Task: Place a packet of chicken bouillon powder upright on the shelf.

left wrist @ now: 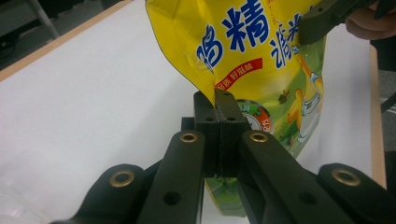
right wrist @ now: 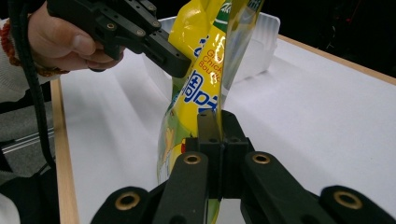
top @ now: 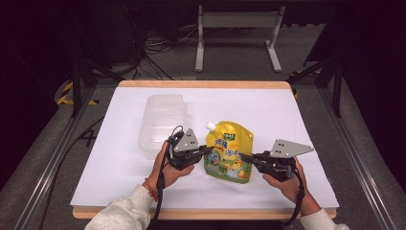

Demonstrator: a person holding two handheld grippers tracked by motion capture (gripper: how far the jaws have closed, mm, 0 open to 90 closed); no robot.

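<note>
Both claws pinching the pouch (top: 229, 152): left claw (top: 207, 151) clamped on its 9 o'clock edge, right claw (top: 245, 157) on the 3 o'clock edge. Pouch sits mid-worktop (top: 119, 163), spout toward 11, looks partly lifted. Likely headed for the clear bin (top: 163, 122) at 10 o'clock. Keep both hands level and moving together so the film doesn't twist or slip; hold the pinch firm. Hands low, knuckles out, claws pointing inward at each other.
</note>
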